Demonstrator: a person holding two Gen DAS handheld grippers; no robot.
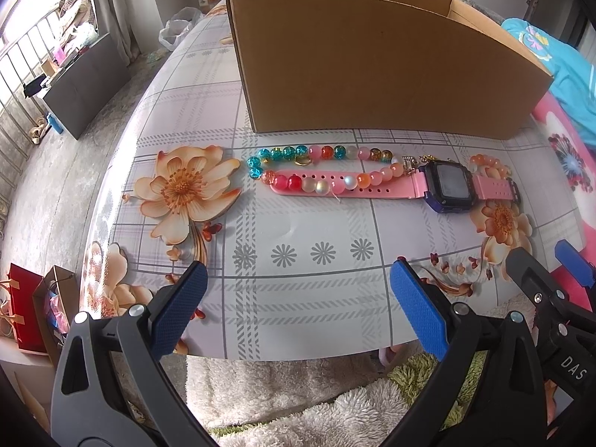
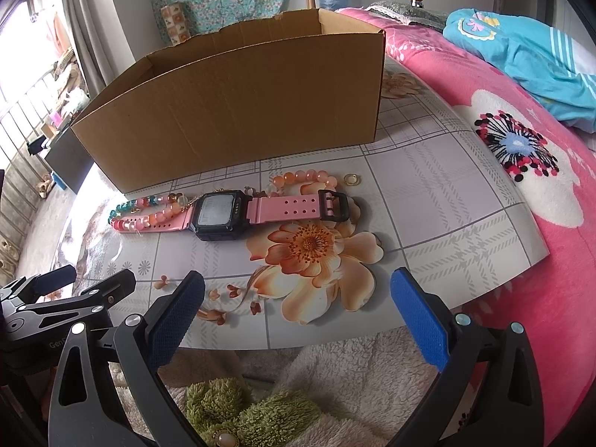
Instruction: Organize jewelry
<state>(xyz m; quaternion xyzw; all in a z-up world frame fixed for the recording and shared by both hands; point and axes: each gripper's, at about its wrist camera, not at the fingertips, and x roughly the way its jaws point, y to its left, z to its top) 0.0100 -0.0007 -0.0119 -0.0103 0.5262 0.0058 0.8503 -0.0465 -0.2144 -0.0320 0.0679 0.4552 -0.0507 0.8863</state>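
Both hand-held grippers, left [image 1: 298, 309] and right [image 2: 298, 313], hover spread wide and empty at the worktop's [image 1: 316, 298] near edge. At twelve o'clock lie the pink watch [image 2: 238, 214] and bead bracelet [image 1: 316, 167], the beads draped over its strap; a small gold ring [image 2: 352, 179] sits at one o'clock. Lifting either could drag the other along. Behind stands a cardboard box [image 2: 231, 111]; its inside is hidden.
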